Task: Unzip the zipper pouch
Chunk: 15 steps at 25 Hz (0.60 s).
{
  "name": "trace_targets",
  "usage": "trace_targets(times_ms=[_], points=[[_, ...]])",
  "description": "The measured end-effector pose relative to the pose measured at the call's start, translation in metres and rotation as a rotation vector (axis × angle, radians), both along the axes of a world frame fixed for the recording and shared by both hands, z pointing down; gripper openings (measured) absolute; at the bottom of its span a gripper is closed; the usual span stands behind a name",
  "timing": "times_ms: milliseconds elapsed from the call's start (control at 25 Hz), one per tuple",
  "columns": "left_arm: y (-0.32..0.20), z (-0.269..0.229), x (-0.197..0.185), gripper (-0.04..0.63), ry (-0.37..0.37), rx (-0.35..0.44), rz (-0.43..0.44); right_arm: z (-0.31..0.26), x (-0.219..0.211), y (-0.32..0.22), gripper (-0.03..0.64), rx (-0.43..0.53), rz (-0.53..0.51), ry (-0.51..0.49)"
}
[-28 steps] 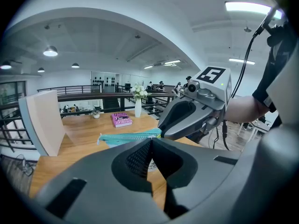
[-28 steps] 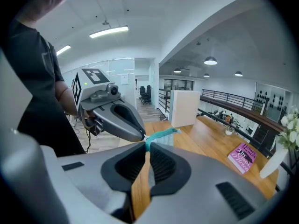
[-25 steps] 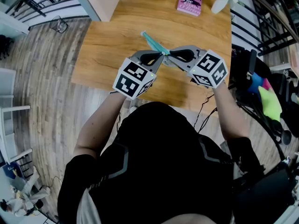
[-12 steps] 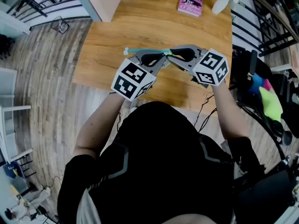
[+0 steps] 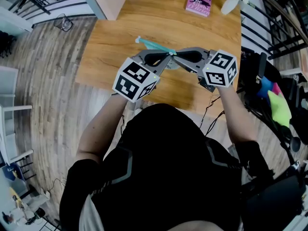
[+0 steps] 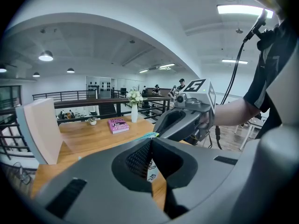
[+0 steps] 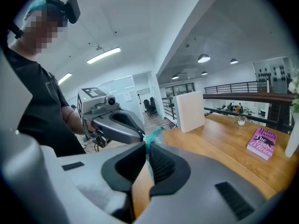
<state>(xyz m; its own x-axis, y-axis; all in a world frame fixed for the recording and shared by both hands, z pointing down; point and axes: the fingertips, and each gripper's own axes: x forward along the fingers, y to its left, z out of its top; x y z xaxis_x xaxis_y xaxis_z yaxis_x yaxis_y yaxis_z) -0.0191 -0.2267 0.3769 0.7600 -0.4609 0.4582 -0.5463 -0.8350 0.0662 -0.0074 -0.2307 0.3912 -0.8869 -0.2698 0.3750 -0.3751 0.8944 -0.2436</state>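
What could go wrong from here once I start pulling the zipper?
1. The right gripper, whose jaws have just been closing, pinches only a sliver of the teal zipper pouch at its very tips. It could slip off when pulled.
2. The left gripper is shut on the pouch right beside it, tips nearly touching, so they may knock together.
3. The pouch is held up over the table, so a lost grip would likely drop it.
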Motion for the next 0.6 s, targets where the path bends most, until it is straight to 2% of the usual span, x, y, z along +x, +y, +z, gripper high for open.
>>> trace_targets(times_ms=[160,360,480,600], points=[[-0.001,0.006,-0.001,0.029,-0.006,-0.019,-0.009,0.004,-0.001,0.001,0.032,0.001,-0.014,0.024],[-0.019,0.012,-0.027,0.029,-0.022,-0.029,-0.092,0.007,0.012,0.006,0.032,-0.015,-0.011,0.028],[-0.024,0.013,-0.038,0.029,-0.056,-0.022,-0.086,0.006,0.017,0.008,0.032,-0.019,-0.016,0.031],[-0.023,0.015,-0.038,0.029,-0.054,-0.035,-0.087,0.005,0.017,0.009,0.032,-0.012,-0.015,0.043]])
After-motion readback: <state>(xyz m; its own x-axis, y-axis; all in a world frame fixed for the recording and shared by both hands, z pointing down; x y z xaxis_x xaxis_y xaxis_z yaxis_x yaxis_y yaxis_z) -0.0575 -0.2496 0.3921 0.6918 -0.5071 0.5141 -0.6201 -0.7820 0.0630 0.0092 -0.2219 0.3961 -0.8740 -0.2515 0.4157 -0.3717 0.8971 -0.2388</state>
